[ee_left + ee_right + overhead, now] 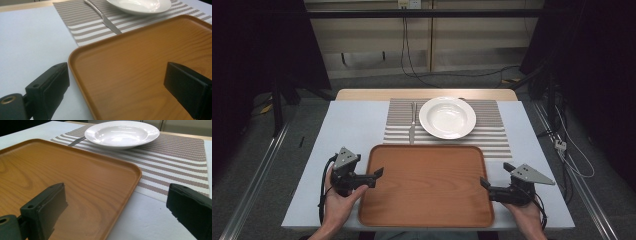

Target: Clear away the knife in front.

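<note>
The tray [427, 187] was a rounded-corner rectangle of smooth wood-grain material with a low raised rim, lying flat on the matte white counter [347, 125] and carrying nothing. At its 12 o'clock lay a ribbed, beige-and-white striped placemat [497, 137], touching the tray's far edge. On the mat stood a glossy white round deep plate [447, 117] — empty — with a slim metal fork [412, 122] just beside it at 9 o'clock.

The left claw [379, 176] sat at the tray's 9 o'clock edge, jaws spread and straddling the rim in the left gripper view, one jaw over the counter and one over the tray, gripping nothing. The right claw [494, 180] sat at the 3 o'clock edge — likewise spread across the rim, pads pressing on nothing.
</note>
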`<action>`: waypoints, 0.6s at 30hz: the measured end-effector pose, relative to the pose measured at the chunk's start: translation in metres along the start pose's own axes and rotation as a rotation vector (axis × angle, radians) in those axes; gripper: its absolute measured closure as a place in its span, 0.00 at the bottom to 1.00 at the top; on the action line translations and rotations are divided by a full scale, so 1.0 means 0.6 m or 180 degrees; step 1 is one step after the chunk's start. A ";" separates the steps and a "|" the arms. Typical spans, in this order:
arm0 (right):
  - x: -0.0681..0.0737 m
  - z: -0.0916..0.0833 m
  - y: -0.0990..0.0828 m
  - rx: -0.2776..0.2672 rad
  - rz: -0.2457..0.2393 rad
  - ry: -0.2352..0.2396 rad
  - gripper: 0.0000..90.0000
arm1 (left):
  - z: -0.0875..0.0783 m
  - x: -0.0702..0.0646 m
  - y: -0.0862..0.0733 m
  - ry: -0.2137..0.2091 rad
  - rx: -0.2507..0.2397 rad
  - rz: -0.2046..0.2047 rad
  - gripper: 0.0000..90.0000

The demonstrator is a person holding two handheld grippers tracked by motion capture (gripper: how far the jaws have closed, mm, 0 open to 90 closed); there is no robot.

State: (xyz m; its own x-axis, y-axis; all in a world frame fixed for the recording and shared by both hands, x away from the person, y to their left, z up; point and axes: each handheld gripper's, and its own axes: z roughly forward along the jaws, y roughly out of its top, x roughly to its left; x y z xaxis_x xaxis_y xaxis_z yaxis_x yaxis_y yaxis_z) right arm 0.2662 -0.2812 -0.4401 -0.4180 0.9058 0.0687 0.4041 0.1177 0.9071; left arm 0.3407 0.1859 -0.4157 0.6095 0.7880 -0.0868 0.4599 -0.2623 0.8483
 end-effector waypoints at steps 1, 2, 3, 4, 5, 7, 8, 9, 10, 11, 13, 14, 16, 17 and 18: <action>0.000 0.000 0.000 0.0001 0.0003 0.0000 0.03 | 0.003 -0.001 0.003 0.0006 0.0028 0.0038 0.07; 0.000 0.000 0.000 -0.0002 0.0007 0.0003 0.03 | 0.007 0.000 0.006 0.0003 0.0049 0.0067 0.07; 0.000 0.000 0.000 -0.0002 0.0007 0.0003 0.03 | 0.012 -0.001 0.009 0.0005 0.0060 0.0072 0.07; 0.000 0.000 0.000 -0.0004 0.0006 0.0005 0.03 | 0.015 0.000 0.013 -0.0011 0.0057 0.0081 0.07; 0.000 0.000 0.000 0.0005 -0.0011 -0.0001 0.03 | 0.020 0.000 0.018 -0.0016 0.0061 0.0082 0.07; 0.000 0.001 0.000 0.0008 -0.0002 0.0007 0.03 | 0.027 0.002 0.028 -0.0056 0.0068 0.0100 0.07; 0.000 0.001 0.000 0.0011 0.0005 0.0011 0.03 | 0.032 0.003 0.034 -0.0082 0.0074 0.0093 0.07; 0.000 0.001 0.000 0.0005 0.0002 0.0009 0.03 | 0.036 0.003 0.039 -0.0078 0.0093 0.0093 0.07; 0.000 0.002 0.001 -0.0007 0.0006 0.0014 0.03 | 0.040 0.003 0.044 -0.0087 0.0085 0.0094 0.07; 0.000 0.003 0.001 -0.0002 0.0013 0.0009 0.03 | 0.045 0.003 0.048 -0.0098 0.0094 0.0119 0.07; -0.001 0.004 0.001 0.0001 0.0034 0.0015 0.03 | 0.056 0.004 0.058 -0.0113 0.0118 0.0114 0.08; -0.001 0.006 0.001 -0.0004 0.0045 0.0010 0.03 | 0.063 0.004 0.062 -0.0117 0.0121 0.0108 0.08; -0.003 0.009 0.001 0.0000 0.0029 0.0024 0.03 | 0.077 0.007 0.071 -0.0116 0.0127 0.0106 0.08; -0.003 0.011 0.002 0.0004 0.0035 0.0025 0.03 | 0.084 0.008 0.075 -0.0124 0.0121 0.0113 0.09; -0.004 0.012 0.002 0.0014 0.0021 0.0032 0.03 | 0.091 0.009 0.079 -0.0106 0.0145 0.0139 0.10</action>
State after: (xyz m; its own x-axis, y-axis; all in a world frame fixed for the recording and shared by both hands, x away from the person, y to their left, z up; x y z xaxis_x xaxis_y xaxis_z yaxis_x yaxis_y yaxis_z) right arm 0.2737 -0.2804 -0.4425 -0.4235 0.9025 0.0788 0.4103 0.1136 0.9048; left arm 0.4011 0.1469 -0.4043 0.6505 0.7565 -0.0683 0.4608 -0.3216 0.8271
